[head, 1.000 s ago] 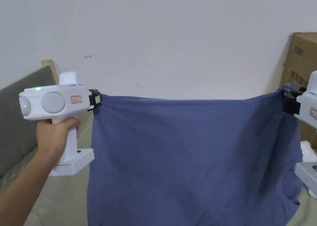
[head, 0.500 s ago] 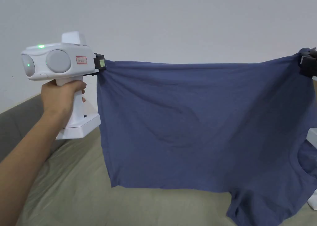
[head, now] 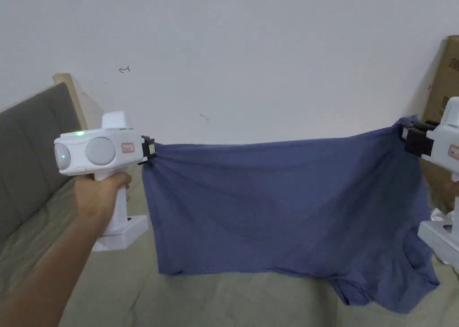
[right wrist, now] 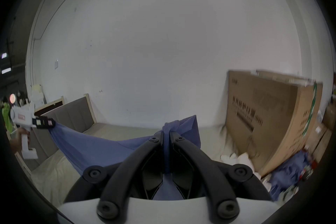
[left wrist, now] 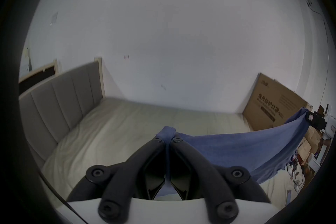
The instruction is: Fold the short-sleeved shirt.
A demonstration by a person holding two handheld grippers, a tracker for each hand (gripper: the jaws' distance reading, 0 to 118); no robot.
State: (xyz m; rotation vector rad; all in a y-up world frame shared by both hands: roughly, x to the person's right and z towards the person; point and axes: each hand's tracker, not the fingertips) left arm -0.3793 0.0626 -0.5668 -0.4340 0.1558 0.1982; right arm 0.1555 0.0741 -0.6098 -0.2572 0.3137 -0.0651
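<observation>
From the head view, my left hand (head: pixel 101 193) grips the white handle of the left gripper (head: pixel 149 149), held level and pointing right, its jaws pinching one corner of the blue shirt (head: pixel 278 207); my forearm reaches in from the lower left. My right gripper (head: pixel 409 137) sits at the right edge, slightly higher, pinching the other corner, so the shirt hangs stretched between them above the bed (head: pixel 58 233), its lower right part sagging toward the mattress. A grey headboard (head: pixel 27 153) stands at the left and a cardboard box (head: pixel 443 94) at the right, behind my right gripper. In the left gripper view, my left gripper (left wrist: pixel 168 138) has its jaws pressed together on a bunched fold of the shirt (left wrist: pixel 236 151), which runs off right to the right gripper (left wrist: pixel 309 118) in front of the cardboard box (left wrist: pixel 272 106). In the right gripper view, my right gripper (right wrist: pixel 166 134) likewise clamps the shirt (right wrist: pixel 101 149), a flap sticking up above the jaws; the cloth stretches left to the left gripper (right wrist: pixel 52 123), and white and blue clutter lies by the cardboard box (right wrist: pixel 269 118)
</observation>
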